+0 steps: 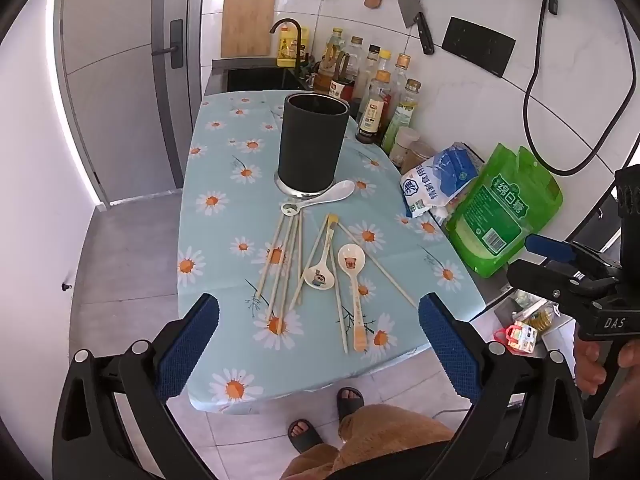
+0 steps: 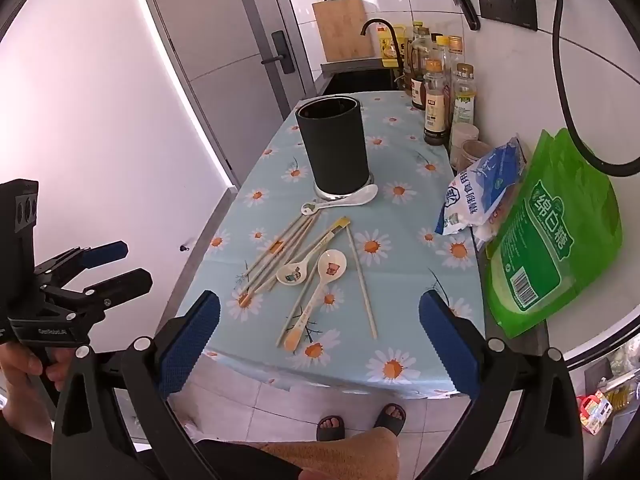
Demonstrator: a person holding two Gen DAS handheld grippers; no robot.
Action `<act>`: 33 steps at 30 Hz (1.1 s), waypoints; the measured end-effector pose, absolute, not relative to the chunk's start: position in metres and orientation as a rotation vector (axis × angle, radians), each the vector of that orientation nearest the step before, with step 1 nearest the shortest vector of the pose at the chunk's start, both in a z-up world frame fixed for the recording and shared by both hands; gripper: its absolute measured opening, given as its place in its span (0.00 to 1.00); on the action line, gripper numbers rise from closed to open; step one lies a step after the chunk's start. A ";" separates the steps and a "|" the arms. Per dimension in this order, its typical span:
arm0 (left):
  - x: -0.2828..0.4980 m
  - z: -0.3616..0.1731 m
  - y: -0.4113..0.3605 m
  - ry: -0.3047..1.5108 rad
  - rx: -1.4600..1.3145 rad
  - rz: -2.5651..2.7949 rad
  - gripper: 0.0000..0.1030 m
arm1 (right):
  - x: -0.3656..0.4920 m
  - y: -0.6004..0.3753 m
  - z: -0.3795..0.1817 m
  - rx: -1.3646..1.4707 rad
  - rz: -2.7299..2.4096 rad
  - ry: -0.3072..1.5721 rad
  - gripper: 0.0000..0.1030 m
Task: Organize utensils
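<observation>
A black cylindrical utensil holder [image 1: 313, 145] [image 2: 335, 146] stands upright on the daisy tablecloth. A white spoon [image 1: 320, 198] [image 2: 343, 201] lies at its base. Nearer, several chopsticks [image 1: 283, 257] [image 2: 280, 254] and two cartoon spoons [image 1: 320, 276] [image 1: 352, 276] [image 2: 294, 272] [image 2: 320, 292] lie scattered. My left gripper [image 1: 319, 328] is open and empty, held above the table's near edge. My right gripper [image 2: 319, 328] is open and empty, also short of the utensils. Each gripper shows at the side of the other's view [image 1: 560, 264] [image 2: 116, 264].
A green bag [image 1: 502, 222] [image 2: 554, 240] and a white-blue bag [image 1: 438, 182] [image 2: 480, 196] lie at the table's right. Sauce bottles [image 1: 374, 108] [image 2: 438, 100] stand behind along the wall. A sink with faucet [image 1: 292, 40] is at the far end. My feet [image 1: 326, 416] are below.
</observation>
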State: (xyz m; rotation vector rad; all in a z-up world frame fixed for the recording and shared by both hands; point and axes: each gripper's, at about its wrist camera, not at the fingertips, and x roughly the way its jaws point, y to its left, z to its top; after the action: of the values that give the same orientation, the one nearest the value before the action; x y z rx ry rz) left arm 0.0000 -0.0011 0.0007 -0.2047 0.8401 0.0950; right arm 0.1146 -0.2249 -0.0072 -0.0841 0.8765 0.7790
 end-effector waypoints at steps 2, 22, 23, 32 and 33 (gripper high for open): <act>0.002 0.000 -0.002 0.849 -0.200 0.091 0.94 | 0.116 -0.226 -0.007 -0.082 0.781 0.877 0.96; -0.004 -0.004 -0.003 0.850 -0.221 0.059 0.94 | 0.108 -0.226 -0.002 -0.093 0.777 0.890 0.96; -0.004 -0.002 -0.001 0.848 -0.225 0.058 0.94 | 0.108 -0.226 -0.001 -0.094 0.776 0.891 0.96; -0.008 0.002 0.001 0.840 -0.231 0.055 0.94 | 0.106 -0.227 0.000 -0.078 0.775 0.891 0.96; -0.008 0.002 0.001 0.840 -0.229 0.055 0.94 | 0.106 -0.226 0.000 -0.078 0.775 0.892 0.96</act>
State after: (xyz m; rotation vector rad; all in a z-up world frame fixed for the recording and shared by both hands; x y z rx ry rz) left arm -0.0085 0.0009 0.0024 -0.2293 0.8404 0.0552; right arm 0.1056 -0.2264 0.0003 -0.0779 0.8916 0.7749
